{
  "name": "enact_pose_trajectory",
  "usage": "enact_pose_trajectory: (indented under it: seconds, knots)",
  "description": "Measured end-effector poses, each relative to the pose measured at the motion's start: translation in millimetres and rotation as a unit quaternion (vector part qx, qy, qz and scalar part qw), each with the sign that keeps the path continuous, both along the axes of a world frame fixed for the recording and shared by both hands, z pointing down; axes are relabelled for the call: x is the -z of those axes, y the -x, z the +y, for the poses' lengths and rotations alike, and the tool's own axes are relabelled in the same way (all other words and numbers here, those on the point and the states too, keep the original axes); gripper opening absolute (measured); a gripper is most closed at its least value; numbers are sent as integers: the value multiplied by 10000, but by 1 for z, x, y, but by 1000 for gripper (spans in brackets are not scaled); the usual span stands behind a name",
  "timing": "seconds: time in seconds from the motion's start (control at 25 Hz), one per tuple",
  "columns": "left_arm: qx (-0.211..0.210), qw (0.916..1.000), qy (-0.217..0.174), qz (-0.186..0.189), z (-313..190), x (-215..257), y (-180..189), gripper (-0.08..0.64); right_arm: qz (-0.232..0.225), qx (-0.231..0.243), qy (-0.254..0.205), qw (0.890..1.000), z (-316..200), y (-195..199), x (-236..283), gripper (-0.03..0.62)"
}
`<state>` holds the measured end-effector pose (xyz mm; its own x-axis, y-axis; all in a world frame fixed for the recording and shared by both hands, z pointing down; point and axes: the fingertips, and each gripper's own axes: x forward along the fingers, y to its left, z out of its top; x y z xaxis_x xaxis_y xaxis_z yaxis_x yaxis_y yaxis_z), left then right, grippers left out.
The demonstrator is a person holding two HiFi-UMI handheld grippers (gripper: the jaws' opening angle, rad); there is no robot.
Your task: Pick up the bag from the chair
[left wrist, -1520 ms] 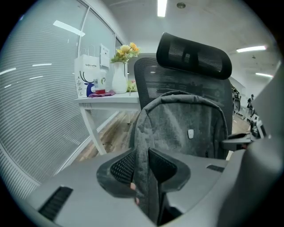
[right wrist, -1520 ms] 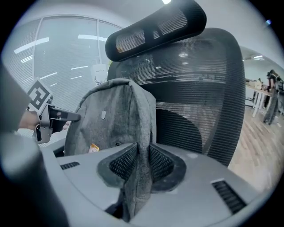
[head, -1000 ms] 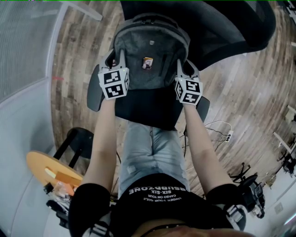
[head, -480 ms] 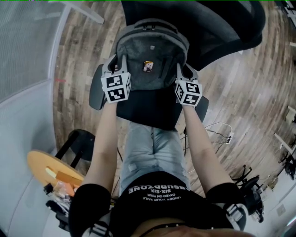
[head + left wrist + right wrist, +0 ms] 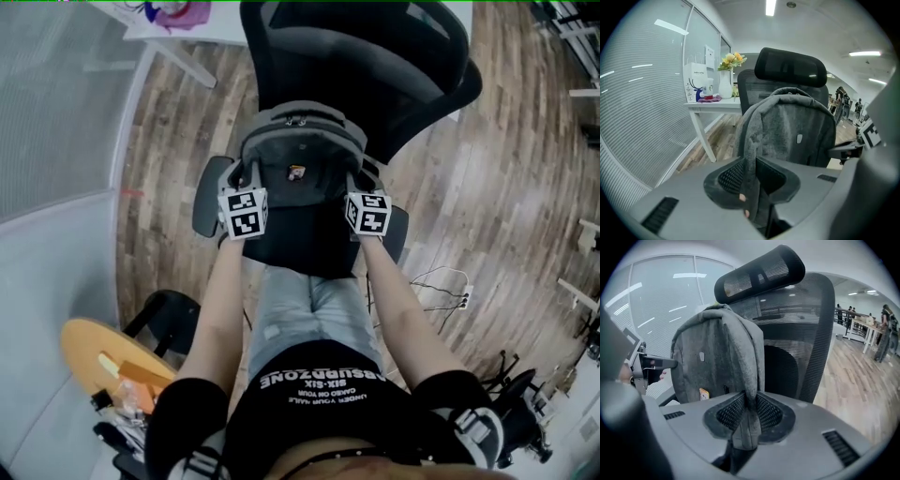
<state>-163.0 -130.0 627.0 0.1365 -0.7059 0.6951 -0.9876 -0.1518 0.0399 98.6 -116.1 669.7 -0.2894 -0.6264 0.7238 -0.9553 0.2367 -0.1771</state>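
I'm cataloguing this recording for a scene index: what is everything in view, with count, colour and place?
backpack: one, grey, upright on the chair seat against the backrest
office chair: one, black, mesh back and headrest, in front of the person
table: one, white, left of the chair
vase of flowers: one, white with yellow blooms, on that table
paper bag: one, white, on that table
stool: one, black, lower left in the head view
round table: one, wooden top, lower left
cables: several, on the wood floor at right
left gripper: one, grey, clamped on the backpack's left edge
right gripper: one, grey, clamped on its right edge
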Motion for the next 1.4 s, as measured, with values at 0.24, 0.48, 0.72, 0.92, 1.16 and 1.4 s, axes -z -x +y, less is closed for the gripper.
enact_pose_trajectory:
  seconds: [0.24, 0.48, 0.72, 0.92, 1.16, 1.4]
  knots:
    - [-85, 9992, 391, -26, 15, 11, 2, 87, 135, 80, 372, 9992, 13, -1, 11, 75]
    - [-101, 9985, 512, -154, 37, 25, 5, 86, 139, 381, 401, 9984, 30, 1, 30, 71]
    - [-234, 9987, 428, -153, 65, 44, -1, 86, 175, 659, 260, 9973, 43, -7, 56, 71]
    - [-185, 9993, 294, -110, 76, 61, -3, 85, 99, 704, 272, 9971, 51, -9, 76, 71]
    - [-101, 9998, 103, -163, 87, 87, -2, 84, 20, 817, 161, 9965, 66, -9, 101, 69]
    - [-28, 9998, -170, -90, 96, 119, 2, 84, -21, 1055, -161, 9943, 70, -5, 138, 69]
